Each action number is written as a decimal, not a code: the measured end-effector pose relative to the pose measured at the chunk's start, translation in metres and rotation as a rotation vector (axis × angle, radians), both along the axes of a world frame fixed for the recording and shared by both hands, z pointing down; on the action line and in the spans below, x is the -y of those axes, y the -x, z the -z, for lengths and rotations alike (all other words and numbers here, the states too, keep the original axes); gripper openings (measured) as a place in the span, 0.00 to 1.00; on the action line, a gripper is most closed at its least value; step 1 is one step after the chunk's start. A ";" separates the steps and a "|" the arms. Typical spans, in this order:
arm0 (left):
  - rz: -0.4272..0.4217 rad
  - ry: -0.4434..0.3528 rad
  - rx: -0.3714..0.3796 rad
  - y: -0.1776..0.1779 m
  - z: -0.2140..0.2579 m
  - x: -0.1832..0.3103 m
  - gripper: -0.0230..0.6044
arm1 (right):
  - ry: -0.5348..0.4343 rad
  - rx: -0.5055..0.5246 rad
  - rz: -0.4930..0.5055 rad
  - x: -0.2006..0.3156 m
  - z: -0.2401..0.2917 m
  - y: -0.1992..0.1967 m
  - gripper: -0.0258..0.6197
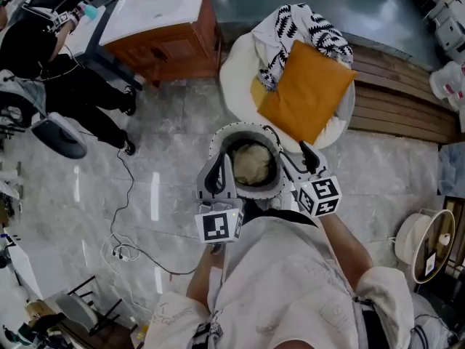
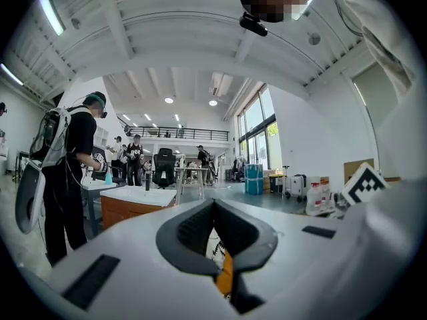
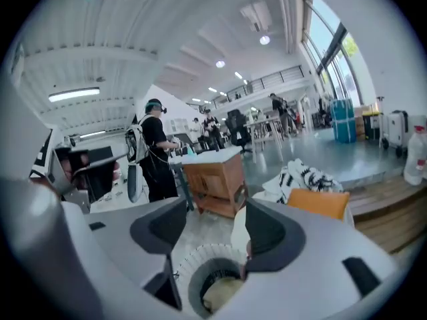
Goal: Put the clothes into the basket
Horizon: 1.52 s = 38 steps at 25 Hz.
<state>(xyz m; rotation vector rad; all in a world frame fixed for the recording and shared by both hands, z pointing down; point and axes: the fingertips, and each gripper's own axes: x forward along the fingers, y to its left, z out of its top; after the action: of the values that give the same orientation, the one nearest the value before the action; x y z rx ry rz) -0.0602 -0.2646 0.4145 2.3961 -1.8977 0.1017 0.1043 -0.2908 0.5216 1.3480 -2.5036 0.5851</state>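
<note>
A round white basket stands on the marble floor just in front of me, with a beige garment lying inside. My left gripper hovers at the basket's left rim, jaws shut with nothing held. At the right rim my right gripper is open and empty. Behind the basket, a black-and-white patterned garment and an orange piece lie on a white round seat. The right gripper view shows the open gripper over the basket. Its shut counterpart shows in the left gripper view.
A wooden cabinet with a white top stands at the back left, beside a person in black. A cable trails over the floor on the left. A wooden platform runs behind the seat, and a round stool sits at the right.
</note>
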 end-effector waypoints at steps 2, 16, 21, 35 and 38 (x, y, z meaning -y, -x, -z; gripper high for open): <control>-0.004 -0.020 0.003 -0.007 0.014 -0.002 0.04 | -0.116 -0.005 -0.004 0.007 0.045 -0.007 0.44; 0.064 -0.139 0.053 -0.008 0.113 -0.006 0.04 | -0.604 -0.028 -0.087 0.008 0.246 -0.041 0.40; 0.064 -0.189 0.053 -0.010 0.136 -0.015 0.04 | -0.621 -0.005 -0.107 -0.003 0.258 -0.044 0.16; 0.071 -0.199 0.063 -0.007 0.143 -0.017 0.04 | -0.593 -0.010 -0.124 -0.001 0.262 -0.043 0.02; 0.079 -0.197 0.059 -0.005 0.141 -0.018 0.04 | -0.593 -0.008 -0.125 0.000 0.259 -0.044 0.02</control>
<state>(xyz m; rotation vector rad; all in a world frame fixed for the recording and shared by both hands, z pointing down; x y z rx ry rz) -0.0550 -0.2465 0.2740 2.4610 -2.1181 -0.0216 0.1488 -0.2903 0.2630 1.6919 -2.7125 -0.1707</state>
